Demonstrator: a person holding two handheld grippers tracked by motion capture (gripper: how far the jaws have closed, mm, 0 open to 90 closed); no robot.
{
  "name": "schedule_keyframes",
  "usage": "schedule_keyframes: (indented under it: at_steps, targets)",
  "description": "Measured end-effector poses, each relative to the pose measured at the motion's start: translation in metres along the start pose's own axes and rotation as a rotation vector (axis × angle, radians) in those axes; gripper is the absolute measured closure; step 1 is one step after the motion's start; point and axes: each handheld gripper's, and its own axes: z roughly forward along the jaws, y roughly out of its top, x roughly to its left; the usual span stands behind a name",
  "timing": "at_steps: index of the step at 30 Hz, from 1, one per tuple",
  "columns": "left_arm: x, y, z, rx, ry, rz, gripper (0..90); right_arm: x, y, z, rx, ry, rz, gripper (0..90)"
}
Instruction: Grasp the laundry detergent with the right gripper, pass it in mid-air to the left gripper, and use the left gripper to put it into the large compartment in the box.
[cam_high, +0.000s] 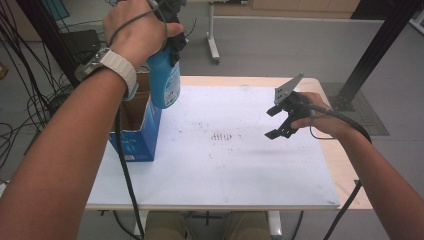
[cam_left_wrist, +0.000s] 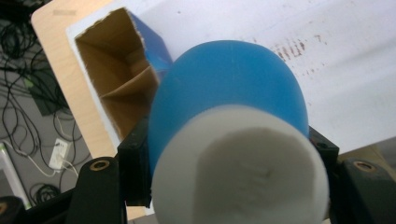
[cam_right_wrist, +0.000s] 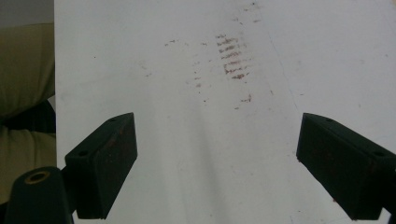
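Observation:
A blue bottle (cam_high: 165, 80) with a white cap end (cam_left_wrist: 238, 168) hangs bottom-down in the air, above the right rim of an open blue cardboard box (cam_high: 135, 130). My left gripper (cam_high: 174, 44) is shut on the bottle's upper part, and a hand covers most of the gripper. In the left gripper view both jaws of the left gripper (cam_left_wrist: 229, 158) press the sides of the blue bottle (cam_left_wrist: 229, 93), with the box's brown inside (cam_left_wrist: 116, 84) behind it. My right gripper (cam_high: 274, 122) hovers open over the white board, nothing between its jaws (cam_right_wrist: 217, 158).
The white board (cam_high: 225, 170) covers a wooden table and carries a patch of brown marks (cam_high: 222, 136) near its middle, also seen as brown marks (cam_right_wrist: 231, 58). Black cables and a dark frame post (cam_high: 45, 30) crowd the floor at the left. Another post (cam_high: 380, 45) stands at the far right.

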Motion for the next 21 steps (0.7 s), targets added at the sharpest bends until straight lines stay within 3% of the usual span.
schedule_keyframes:
  at_steps: [3,10,21]
  targets:
    - [0.008,-0.001,0.000,0.006,0.009,-0.017,37.1,0.000,0.000,0.001,0.002,0.001,0.000,12.6]
    - [0.030,-0.005,0.001,0.007,0.020,-0.108,37.0,-0.001,-0.004,0.001,0.002,0.000,0.010,12.6]
    - [0.057,-0.013,0.014,0.024,0.031,-0.215,37.1,-0.002,-0.007,0.003,0.003,0.001,0.020,12.6]
